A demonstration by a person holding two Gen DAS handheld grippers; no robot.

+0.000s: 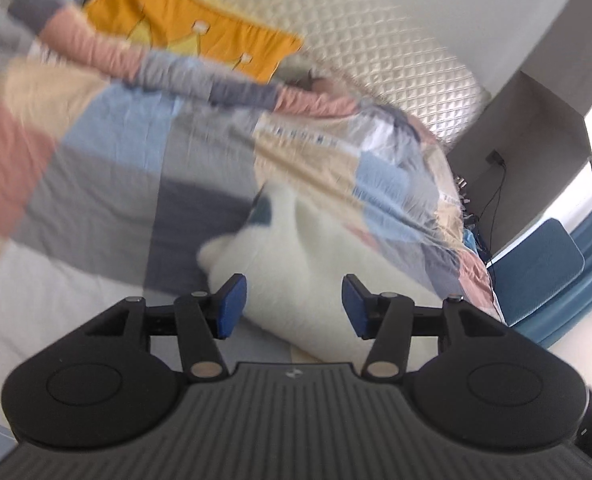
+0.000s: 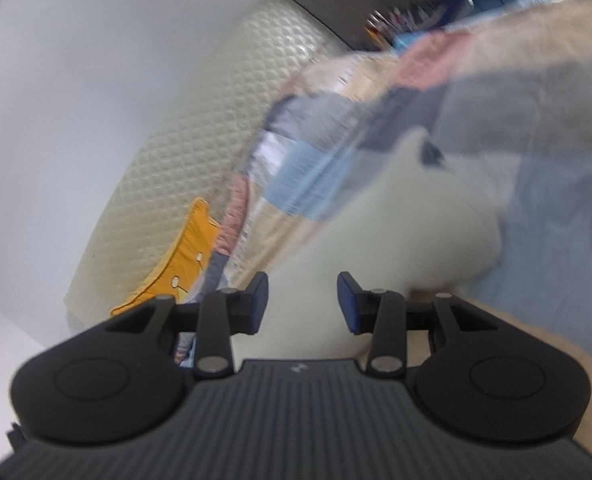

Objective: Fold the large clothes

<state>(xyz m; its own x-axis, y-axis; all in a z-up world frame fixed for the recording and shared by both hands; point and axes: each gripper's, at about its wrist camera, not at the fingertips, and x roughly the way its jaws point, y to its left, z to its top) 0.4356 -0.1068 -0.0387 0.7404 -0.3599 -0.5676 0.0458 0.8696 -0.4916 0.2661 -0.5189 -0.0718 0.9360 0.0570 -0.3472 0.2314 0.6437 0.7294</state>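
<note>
A white garment (image 1: pixel 296 248) lies bunched on the bed, partly over a patchwork quilt (image 1: pixel 116 160). It has a small dark patch near its far end. My left gripper (image 1: pixel 294 306) hovers above its near part, open, and the blue pads (image 1: pixel 232 304) do not press on the cloth seen behind the gap. In the right wrist view the same white garment (image 2: pixel 416 220) shows blurred beyond my right gripper (image 2: pixel 302 304). That gripper also stands open, narrower than the left, with nothing pinched. The patchwork quilt (image 2: pixel 496 100) spreads to its right.
An orange pillow (image 1: pixel 184 28) rests against the cream quilted headboard (image 1: pixel 376 40); both show again in the right wrist view, pillow (image 2: pixel 188 252) and headboard (image 2: pixel 176 160). A blue chair (image 1: pixel 536 268) stands past the bed's right side. A white wall (image 2: pixel 56 80) fills the left.
</note>
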